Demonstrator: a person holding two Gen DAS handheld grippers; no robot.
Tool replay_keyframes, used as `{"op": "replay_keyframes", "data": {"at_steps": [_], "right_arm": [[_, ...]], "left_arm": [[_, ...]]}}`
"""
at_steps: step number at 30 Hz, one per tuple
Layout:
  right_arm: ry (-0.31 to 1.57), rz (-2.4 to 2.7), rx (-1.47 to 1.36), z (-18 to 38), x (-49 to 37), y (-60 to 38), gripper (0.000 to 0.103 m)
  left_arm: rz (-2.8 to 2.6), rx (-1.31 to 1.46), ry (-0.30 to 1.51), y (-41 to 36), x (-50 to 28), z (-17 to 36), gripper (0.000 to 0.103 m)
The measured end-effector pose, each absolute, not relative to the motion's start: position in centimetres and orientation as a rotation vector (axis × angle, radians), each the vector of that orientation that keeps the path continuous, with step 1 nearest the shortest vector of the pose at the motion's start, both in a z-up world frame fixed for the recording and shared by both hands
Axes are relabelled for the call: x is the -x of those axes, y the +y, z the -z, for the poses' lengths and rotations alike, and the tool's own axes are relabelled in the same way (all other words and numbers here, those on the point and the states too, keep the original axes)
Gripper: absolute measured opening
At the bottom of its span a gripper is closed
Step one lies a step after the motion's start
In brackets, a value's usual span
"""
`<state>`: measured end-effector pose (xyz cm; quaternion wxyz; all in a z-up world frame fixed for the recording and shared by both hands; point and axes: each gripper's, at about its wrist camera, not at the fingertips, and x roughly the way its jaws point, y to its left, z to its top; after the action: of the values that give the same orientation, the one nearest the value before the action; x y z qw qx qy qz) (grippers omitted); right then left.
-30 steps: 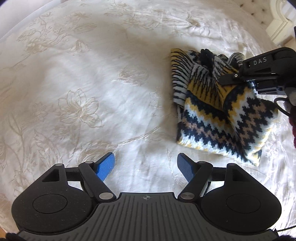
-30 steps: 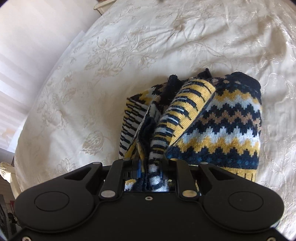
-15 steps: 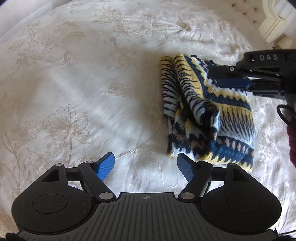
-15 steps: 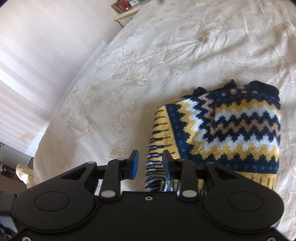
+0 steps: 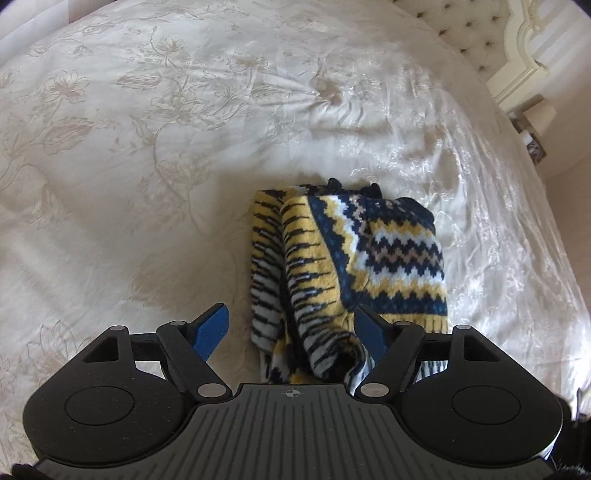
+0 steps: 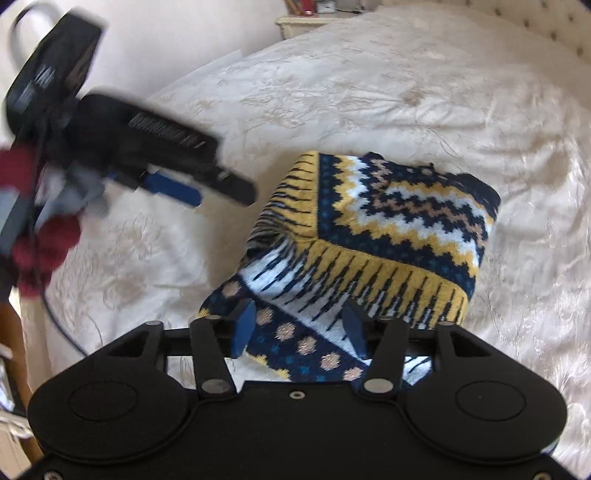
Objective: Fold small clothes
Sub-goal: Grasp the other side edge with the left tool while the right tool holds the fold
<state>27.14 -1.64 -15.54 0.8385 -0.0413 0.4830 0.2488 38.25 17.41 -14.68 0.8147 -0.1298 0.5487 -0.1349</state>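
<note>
A small knitted sweater [image 5: 354,266] in navy, yellow and white zigzag lies folded in a bundle on the cream bedspread [image 5: 147,147]. My left gripper [image 5: 291,328] is open, its blue pads on either side of the sweater's near striped edge. In the right wrist view the sweater [image 6: 388,236] lies just ahead. My right gripper [image 6: 299,325] is open, with the near dotted part of the sweater between its pads. The left gripper [image 6: 177,188] also shows there, blurred, left of the sweater.
The embroidered bedspread [image 6: 406,92] spreads all around the sweater. A tufted headboard [image 5: 476,44] is at the far right. A nightstand with small items [image 6: 314,14] stands beyond the bed. A cable and a dark red sleeve [image 6: 40,243] hang at the left.
My right gripper let go of the sweater's fold and opened, then drew back to the near edge. My left gripper moved right to the sweater, now straddling its near edge.
</note>
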Motion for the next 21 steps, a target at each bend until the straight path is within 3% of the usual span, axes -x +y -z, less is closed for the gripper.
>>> {"op": "replay_keyframes", "data": {"at_steps": [8, 10, 11, 12, 13, 21], "right_arm": [[0.898, -0.628, 0.447, 17.9, -24.2, 5.4, 0.068], [0.889, -0.619, 0.529, 18.8, -24.3, 6.5, 0.059], [0.890, -0.622, 0.545, 19.0, -24.5, 6.7, 0.045], [0.897, -0.625, 0.534, 19.0, -24.8, 6.6, 0.025], [0.899, -0.618, 0.498, 18.8, -25.2, 6.2, 0.019], [0.884, -0.599, 0.262, 15.6, -26.3, 2.6, 0.018]], "left_arm": [[0.343, 0.305, 1.241, 16.2, -40.0, 15.5, 0.073], [0.354, 0.309, 1.265, 16.2, -40.0, 15.8, 0.073], [0.360, 0.317, 1.278, 16.1, -40.0, 16.1, 0.073], [0.365, 0.327, 1.291, 16.0, -40.0, 16.3, 0.073], [0.370, 0.344, 1.306, 16.0, -40.1, 16.6, 0.073], [0.404, 0.415, 1.342, 14.7, -41.6, 18.6, 0.073]]}}
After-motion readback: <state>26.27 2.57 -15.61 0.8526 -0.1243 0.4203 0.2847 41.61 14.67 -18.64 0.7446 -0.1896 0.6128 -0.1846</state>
